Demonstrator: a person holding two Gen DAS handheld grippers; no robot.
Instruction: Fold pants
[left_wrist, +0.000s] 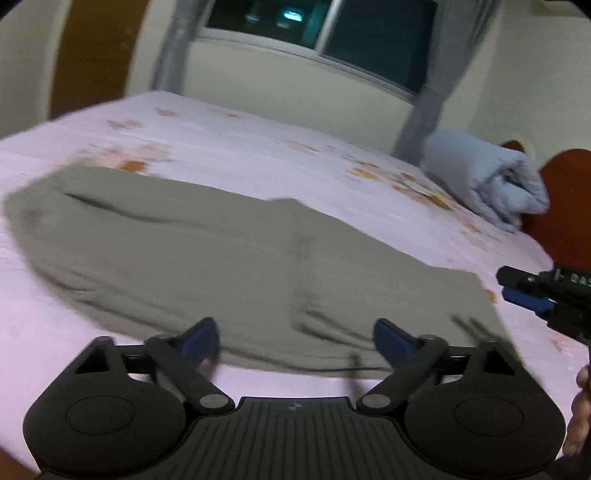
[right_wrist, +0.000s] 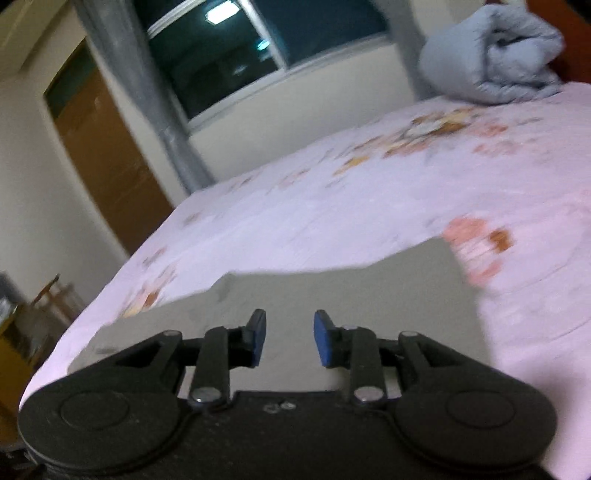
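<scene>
Fingers of both my left gripper (left_wrist: 295, 341) and right gripper (right_wrist: 290, 338) stand open, empty; I pinch the olive-green cotton pants (left_wrist: 221, 258) only at matched edges.

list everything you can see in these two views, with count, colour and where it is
pants: one, olive grey, lying flat on the near part of the bed
bed sheet: one, pale pink with orange flower print, covering the bed
blanket: one, light blue, rolled up at the far end of the bed by the headboard
headboard: one, reddish brown, behind the blanket
window: one, dark glass, white frame, on the far wall
curtains: two, grey, either side of the window
door: one, brown, left of the window
left tool: black with blue pads, open, over the near edge of the pants
right tool: black with blue pads, open, nothing between the pads, over the pants
</scene>
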